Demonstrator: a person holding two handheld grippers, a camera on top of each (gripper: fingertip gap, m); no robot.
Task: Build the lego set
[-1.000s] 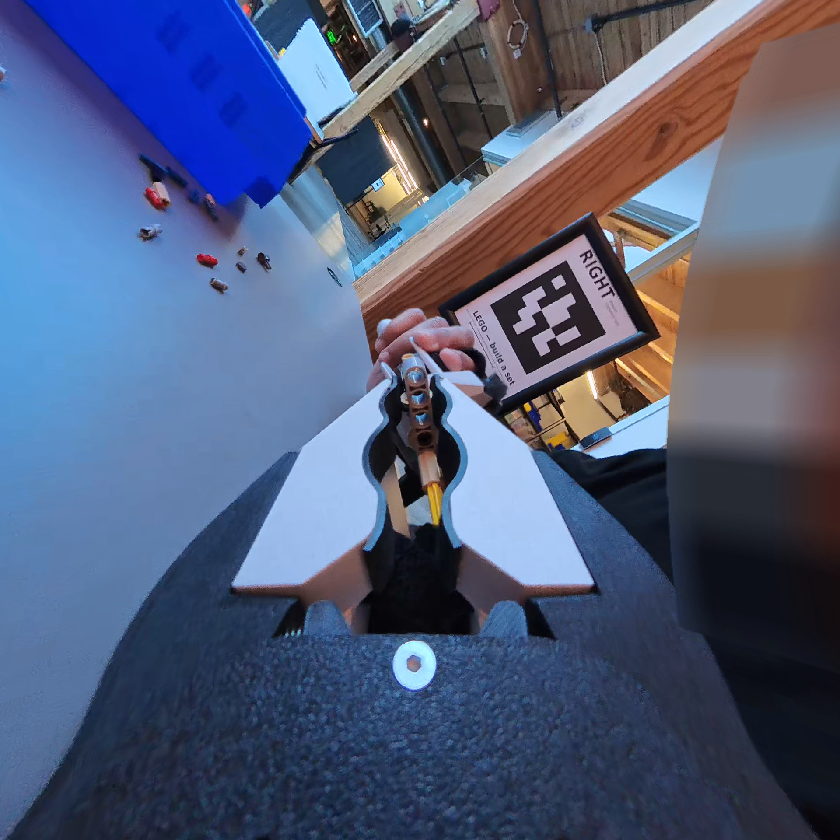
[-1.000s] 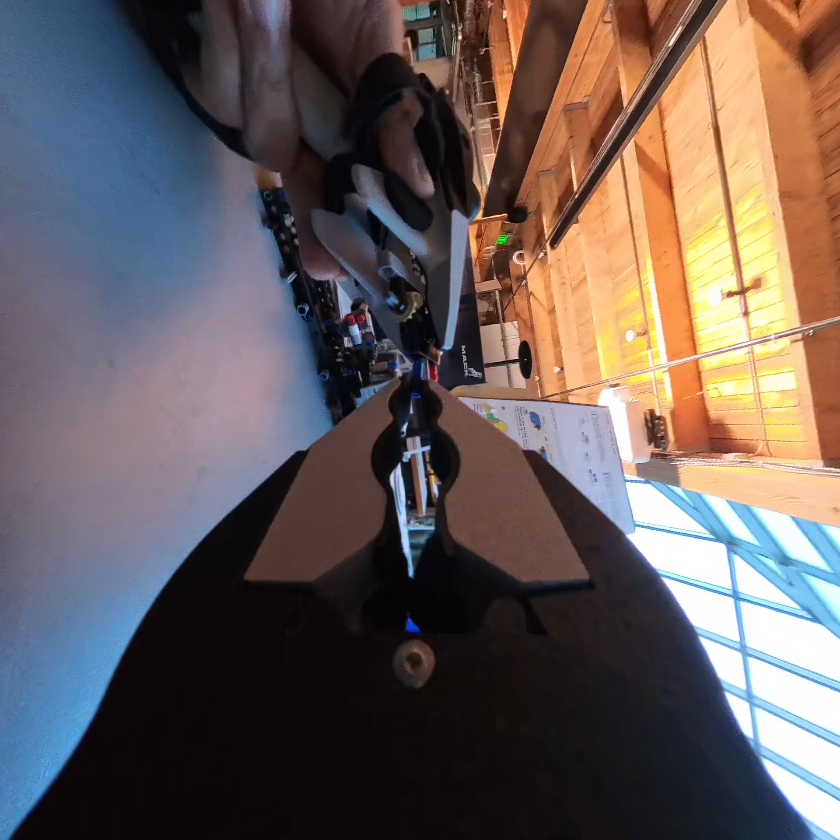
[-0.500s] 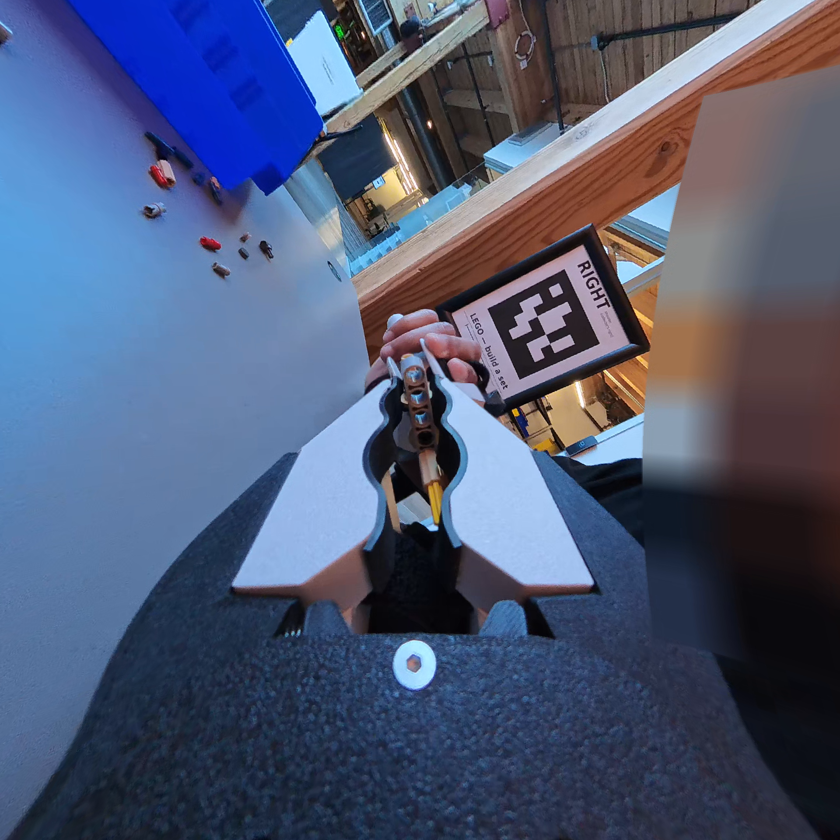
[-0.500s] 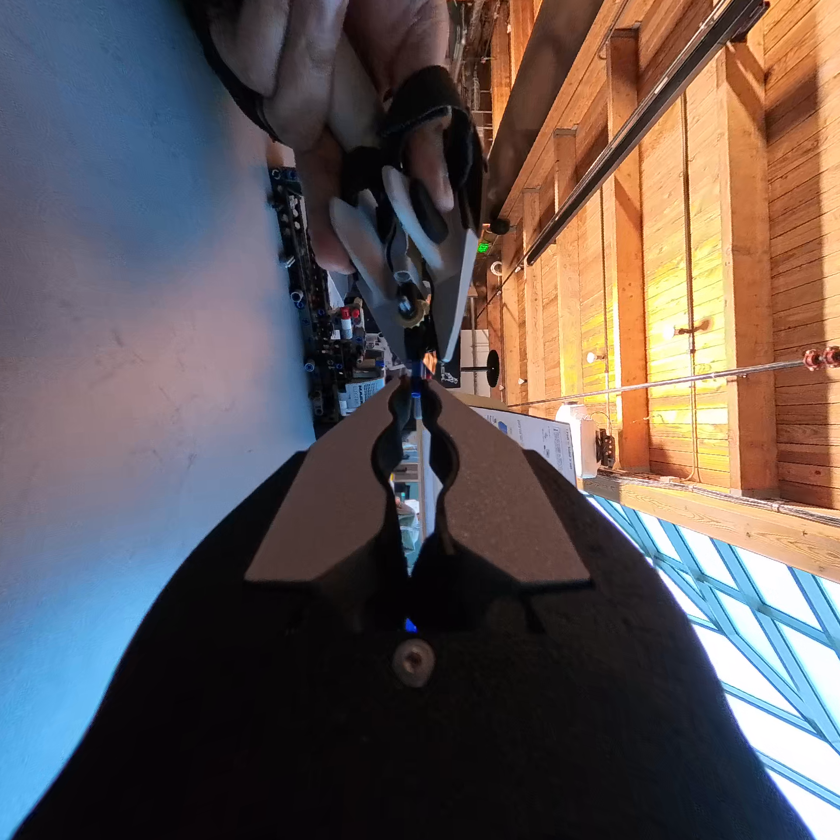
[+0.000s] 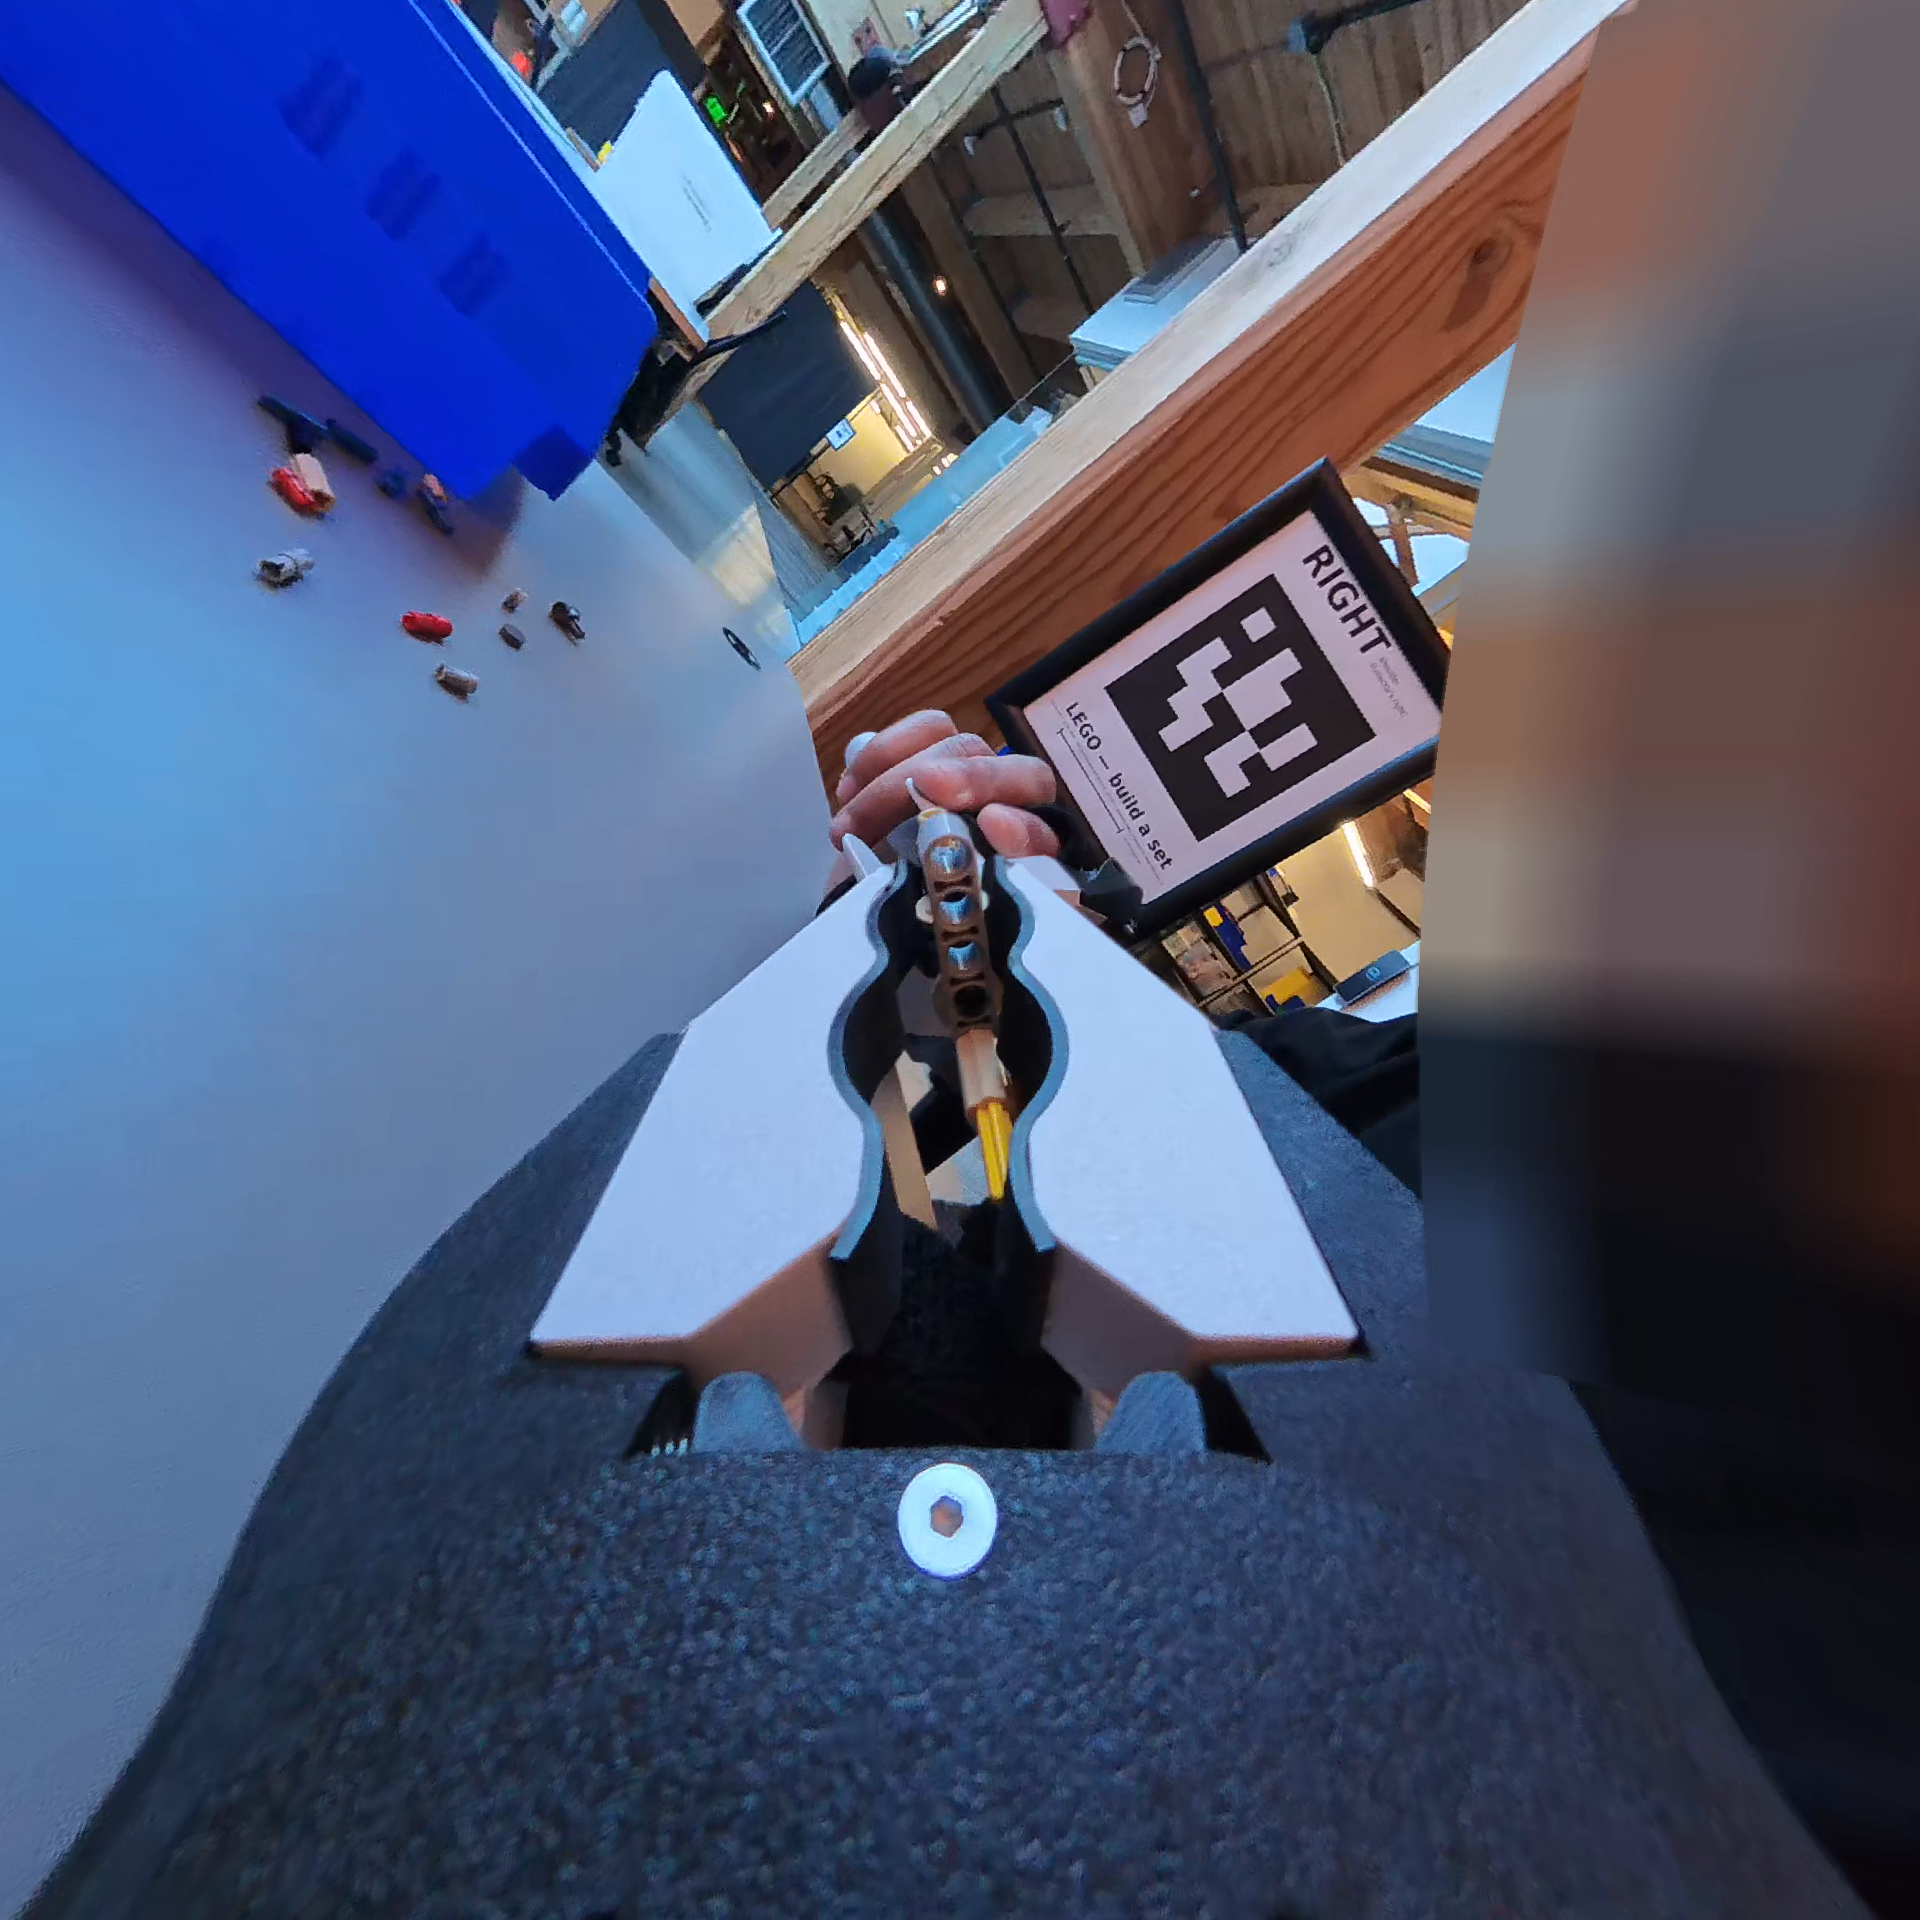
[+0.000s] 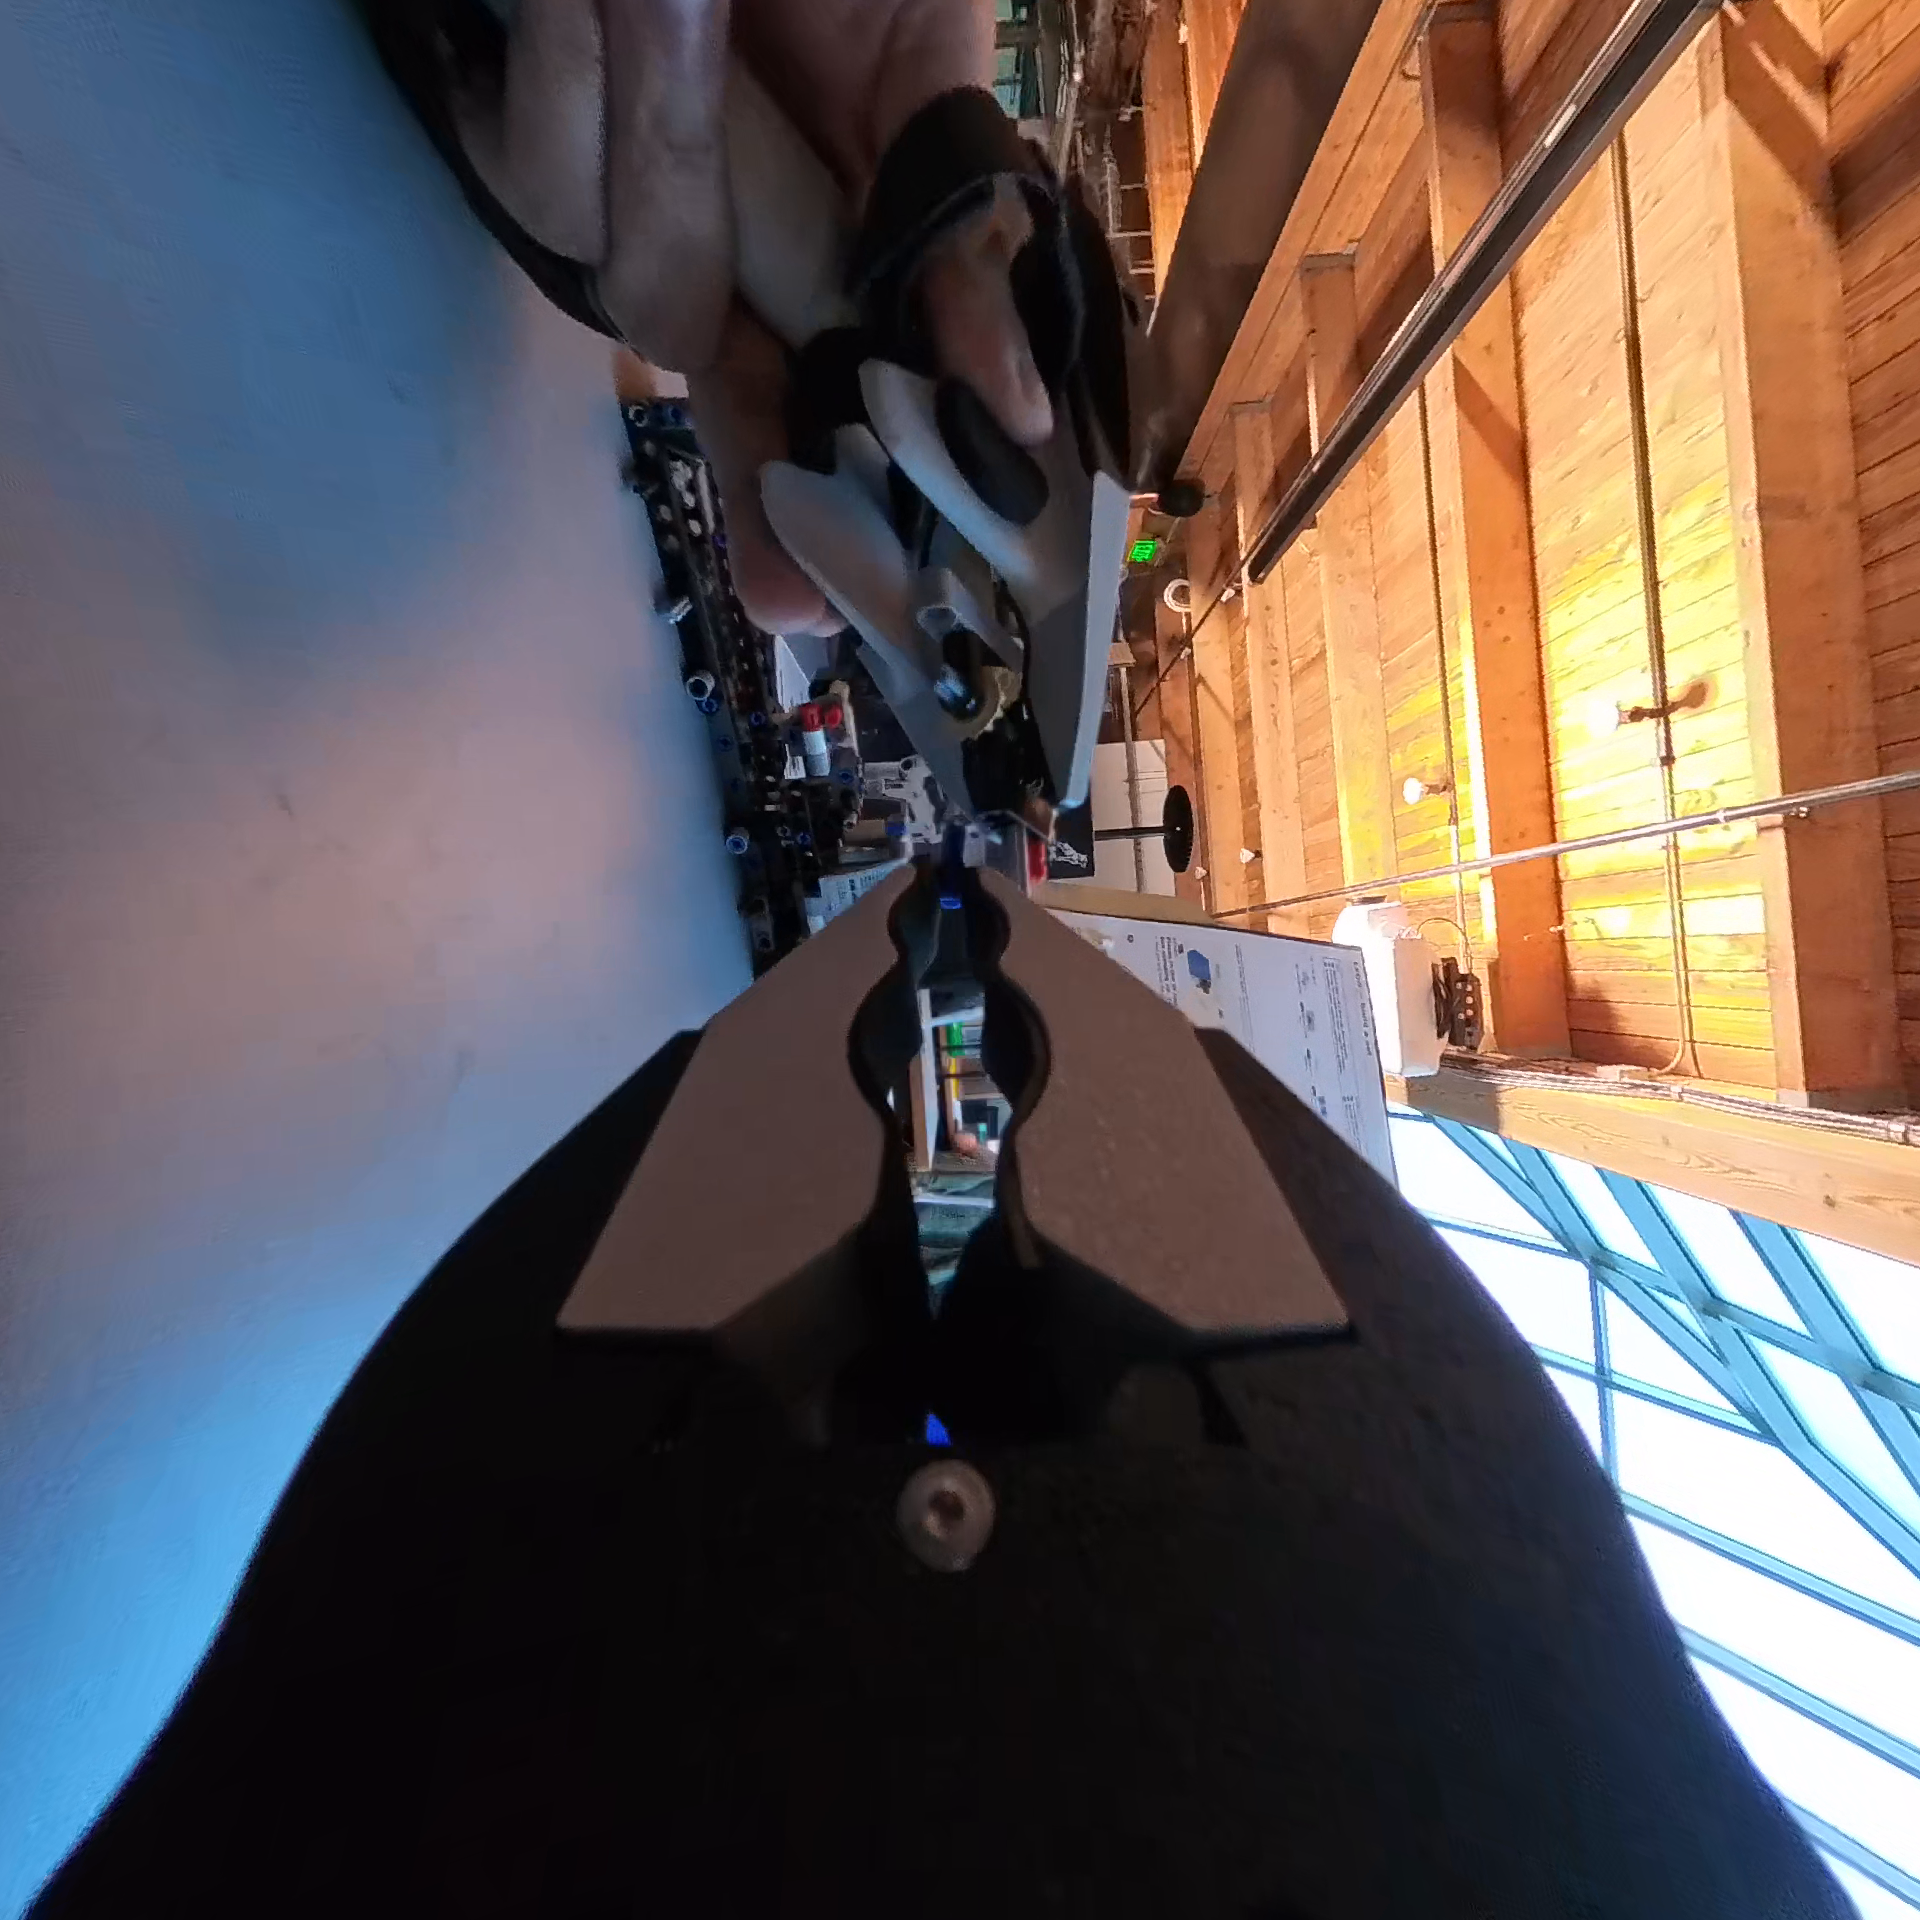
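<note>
In the left wrist view my left gripper [image 5: 948, 883] is shut on a small lego assembly [image 5: 961, 961]: a dark beam with grey pins, a tan connector and a yellow axle [image 5: 994, 1143]. A hand [image 5: 935, 779] holding the right gripper sits just beyond its tip. In the right wrist view my right gripper [image 6: 948, 878] is shut on a small blue piece [image 6: 950, 896]. The left gripper [image 6: 1023, 769] points down at it, tip to tip, and a tan gear [image 6: 987, 698] shows between the left gripper's fingers.
A blue bin [image 5: 343, 208] stands at the far left of the white table [image 5: 312, 935], with several loose small pieces [image 5: 426, 623] beside it. A framed marker card [image 5: 1226, 707] rides on the right gripper. A dark lego build [image 6: 748, 748] and an instruction sheet [image 6: 1247, 997] lie farther back. Only a small space, under 4 cm, lies between the two pairs of fingers.
The two grippers stay tip to tip. In the right wrist view the left gripper has come slightly closer to my right fingertips. Both views have tilted a little.
</note>
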